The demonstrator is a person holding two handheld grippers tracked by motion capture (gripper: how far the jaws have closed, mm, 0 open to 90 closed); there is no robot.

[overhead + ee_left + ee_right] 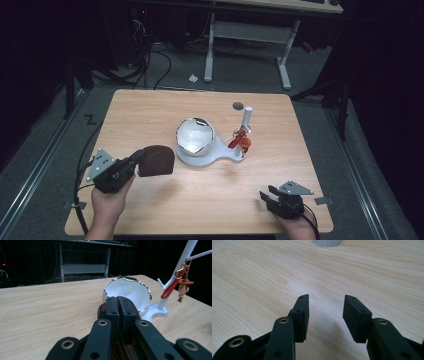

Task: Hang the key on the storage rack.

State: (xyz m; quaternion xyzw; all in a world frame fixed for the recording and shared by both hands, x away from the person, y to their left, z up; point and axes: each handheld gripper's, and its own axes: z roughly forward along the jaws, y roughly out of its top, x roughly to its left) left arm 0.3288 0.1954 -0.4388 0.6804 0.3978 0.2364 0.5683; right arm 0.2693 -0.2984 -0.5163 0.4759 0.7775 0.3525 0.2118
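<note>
One item is in hand so far: your left gripper is clamped on a brown leather pouch, jaws pinched tight on its near edge with the pouch sticking out past the tips. In the left gripper view the pouch peeks out on both sides of the closed jaws. It sits just left of the white bowl, close to it, though you can't tell from the high view if it rests on the table or is lifted a bit. The bowl stands on the white base of a stand, and a red-strapped cowboy keychain hangs from a peg on the stand. Your right gripper is parked at the near right edge, jaws apart, nothing between them, well away from everything. Judged progress: the grasp is done; the carry and drop-off are left. The bowl looks like the likely destination, and it is empty, so nothing has been delivered yet.
</note>
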